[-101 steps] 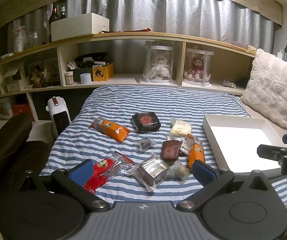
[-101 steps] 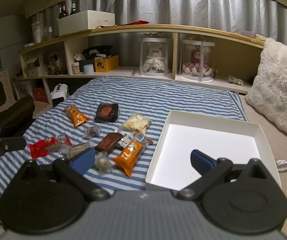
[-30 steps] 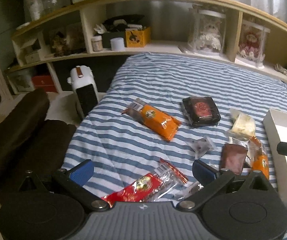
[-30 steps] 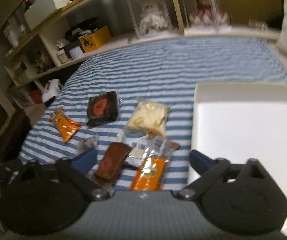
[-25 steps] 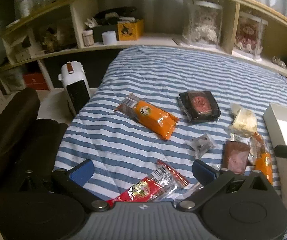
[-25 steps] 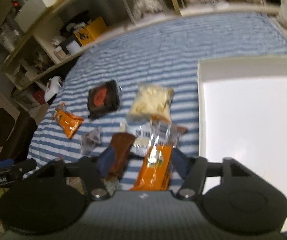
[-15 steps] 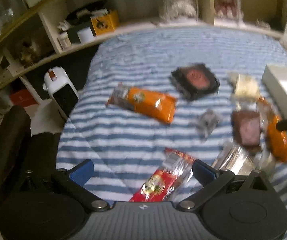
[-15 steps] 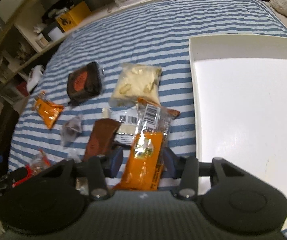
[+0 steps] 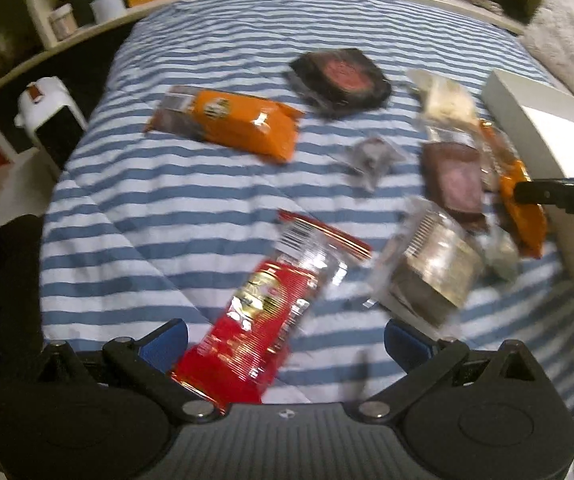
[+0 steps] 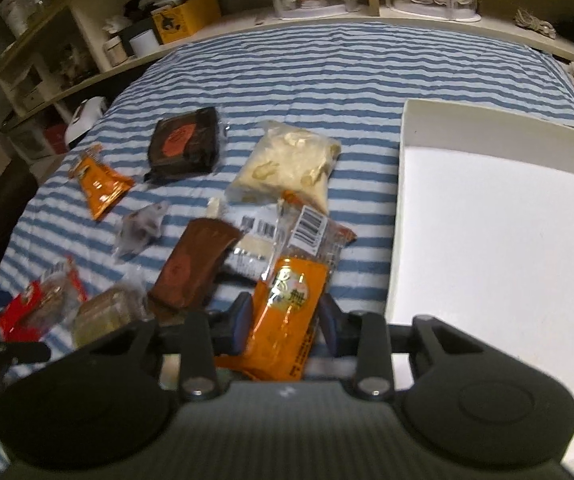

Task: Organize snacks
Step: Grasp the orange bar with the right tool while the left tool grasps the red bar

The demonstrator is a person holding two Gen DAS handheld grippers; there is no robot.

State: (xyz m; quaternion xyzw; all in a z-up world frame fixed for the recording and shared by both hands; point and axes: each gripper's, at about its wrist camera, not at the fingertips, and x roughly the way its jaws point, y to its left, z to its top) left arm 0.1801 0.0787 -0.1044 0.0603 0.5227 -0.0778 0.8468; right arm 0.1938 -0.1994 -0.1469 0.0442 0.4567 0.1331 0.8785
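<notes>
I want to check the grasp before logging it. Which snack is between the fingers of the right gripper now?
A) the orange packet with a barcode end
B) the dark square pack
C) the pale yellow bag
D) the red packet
A: the right gripper has its fingers closed against the orange packet, beside the white box.

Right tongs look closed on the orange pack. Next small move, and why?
Probably lift and carry it right, into the white box. The right tongs pinch the orange snack pack on both sides, the box beside it holds nothing, and the left tongs, open over the red pack, are clear of that path.
</notes>
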